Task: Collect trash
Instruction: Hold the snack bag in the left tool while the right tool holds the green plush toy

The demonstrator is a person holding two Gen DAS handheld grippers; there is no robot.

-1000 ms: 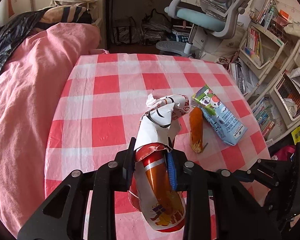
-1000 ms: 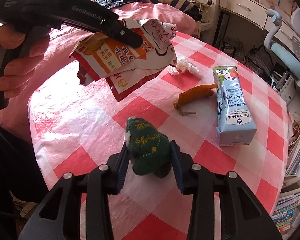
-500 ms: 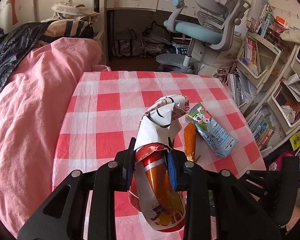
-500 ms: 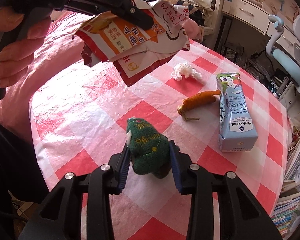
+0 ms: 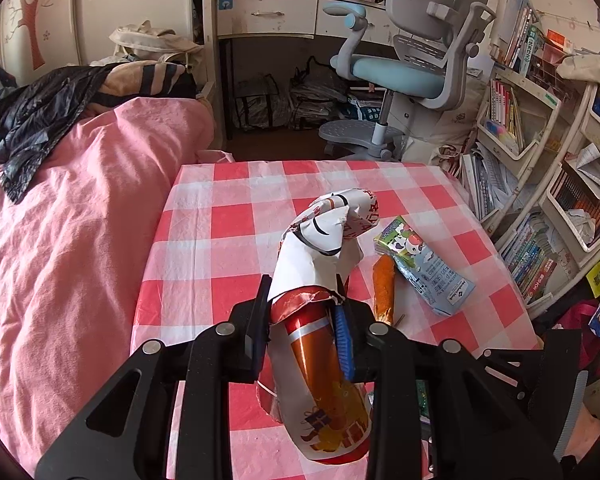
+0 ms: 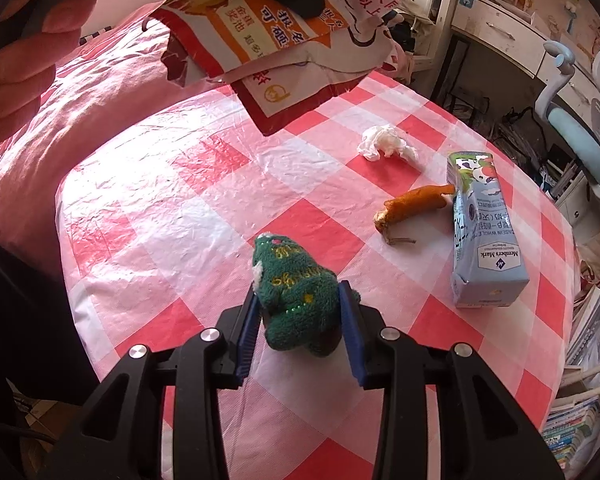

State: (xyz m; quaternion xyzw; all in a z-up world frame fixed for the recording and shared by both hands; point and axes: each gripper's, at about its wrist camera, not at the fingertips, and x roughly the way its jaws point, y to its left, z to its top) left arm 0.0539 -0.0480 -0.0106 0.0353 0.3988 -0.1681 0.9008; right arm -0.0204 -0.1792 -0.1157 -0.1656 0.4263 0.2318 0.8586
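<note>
My left gripper (image 5: 304, 312) is shut on a crumpled orange and white paper wrapper (image 5: 320, 320) and holds it high above the table; the wrapper also shows at the top of the right wrist view (image 6: 276, 40). My right gripper (image 6: 298, 316) is shut on a small green knitted toy (image 6: 294, 292) just above the checked tablecloth (image 6: 172, 184). On the table lie a blue milk carton (image 6: 484, 232), an orange carrot-like piece (image 6: 414, 208) and a crumpled white tissue (image 6: 384, 142). The carton (image 5: 424, 266) and orange piece (image 5: 383, 286) show in the left wrist view too.
A pink bed (image 5: 60, 240) borders the table on the left. A desk chair (image 5: 412, 64) and desk stand beyond the far edge. Bookshelves (image 5: 540, 160) crowd the right side. The person's hand (image 6: 24, 68) holds the left gripper at the upper left.
My left gripper has risen with the wrapper, so the table looks smaller and farther below. My right gripper keeps its hold on the green toy and has shifted only slightly.
</note>
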